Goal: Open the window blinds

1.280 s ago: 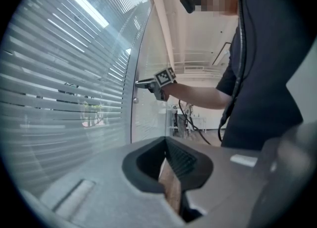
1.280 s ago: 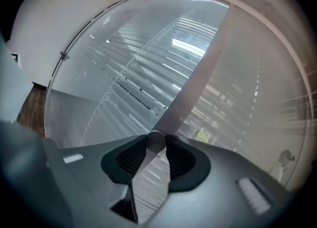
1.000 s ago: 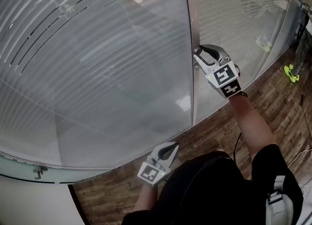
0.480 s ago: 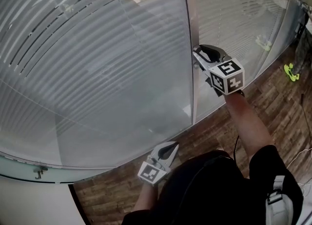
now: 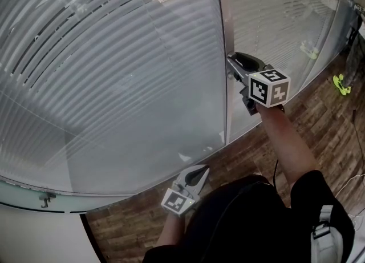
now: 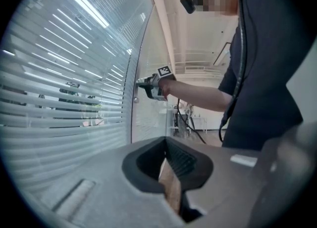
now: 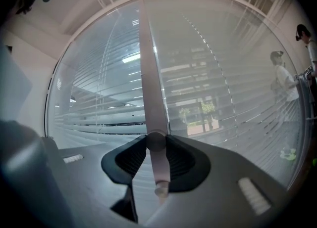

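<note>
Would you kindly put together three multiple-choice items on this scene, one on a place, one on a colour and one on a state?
1. The knob sits: A on the upright metal post; B on a desk; C on a ceiling.
2. The small object on the wooden floor at far right is: A red; B neon green; C blue.
3. The right gripper is: A open, clear of the knob; B shut on the knob; C out of view.
Answers: 1 A, the right gripper view shows the knob on the post; 2 B, the object shows yellow-green in the head view; 3 B, the jaws pinch the knob from both sides.
</note>
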`<act>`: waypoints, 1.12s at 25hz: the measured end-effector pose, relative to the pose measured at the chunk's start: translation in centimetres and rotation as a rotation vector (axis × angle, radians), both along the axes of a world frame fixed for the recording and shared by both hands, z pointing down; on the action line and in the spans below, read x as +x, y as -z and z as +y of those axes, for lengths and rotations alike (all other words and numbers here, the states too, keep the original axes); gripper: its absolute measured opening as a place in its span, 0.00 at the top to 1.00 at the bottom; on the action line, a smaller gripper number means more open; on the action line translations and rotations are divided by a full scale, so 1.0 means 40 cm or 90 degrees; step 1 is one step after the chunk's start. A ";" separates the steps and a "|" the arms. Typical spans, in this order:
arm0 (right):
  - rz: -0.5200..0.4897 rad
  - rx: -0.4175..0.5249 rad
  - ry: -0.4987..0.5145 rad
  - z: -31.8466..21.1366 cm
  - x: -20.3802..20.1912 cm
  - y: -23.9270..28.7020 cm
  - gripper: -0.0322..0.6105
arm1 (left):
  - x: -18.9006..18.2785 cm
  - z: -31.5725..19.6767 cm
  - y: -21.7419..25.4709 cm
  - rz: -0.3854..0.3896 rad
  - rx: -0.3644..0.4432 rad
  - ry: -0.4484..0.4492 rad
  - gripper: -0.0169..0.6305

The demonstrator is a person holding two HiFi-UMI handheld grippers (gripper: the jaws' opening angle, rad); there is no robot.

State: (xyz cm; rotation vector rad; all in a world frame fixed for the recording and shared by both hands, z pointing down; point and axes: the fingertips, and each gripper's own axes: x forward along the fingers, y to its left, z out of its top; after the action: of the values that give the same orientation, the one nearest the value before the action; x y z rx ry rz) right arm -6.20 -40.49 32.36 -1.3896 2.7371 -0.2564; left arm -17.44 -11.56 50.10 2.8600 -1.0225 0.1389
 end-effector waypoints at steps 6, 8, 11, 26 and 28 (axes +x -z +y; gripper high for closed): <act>0.010 0.012 -0.004 0.000 0.001 -0.001 0.75 | 0.000 -0.001 -0.001 0.001 -0.003 0.003 0.97; 0.011 0.013 -0.004 0.000 0.001 -0.002 0.75 | 0.001 -0.001 -0.002 0.000 -0.002 0.002 0.97; 0.015 0.017 -0.003 -0.001 0.000 -0.002 0.75 | 0.005 -0.004 -0.001 0.002 -0.004 0.000 0.97; 0.038 0.028 0.000 -0.002 0.000 -0.003 0.75 | 0.002 -0.002 0.003 0.002 0.001 0.005 0.97; 0.059 0.041 0.000 0.000 0.001 -0.002 0.74 | 0.001 0.000 0.004 0.003 0.000 0.006 0.97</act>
State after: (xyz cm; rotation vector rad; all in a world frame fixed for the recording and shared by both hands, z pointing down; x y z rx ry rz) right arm -6.16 -40.50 32.45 -1.4206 2.7908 -0.1065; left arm -17.39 -11.58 49.94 2.8536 -1.0343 0.1318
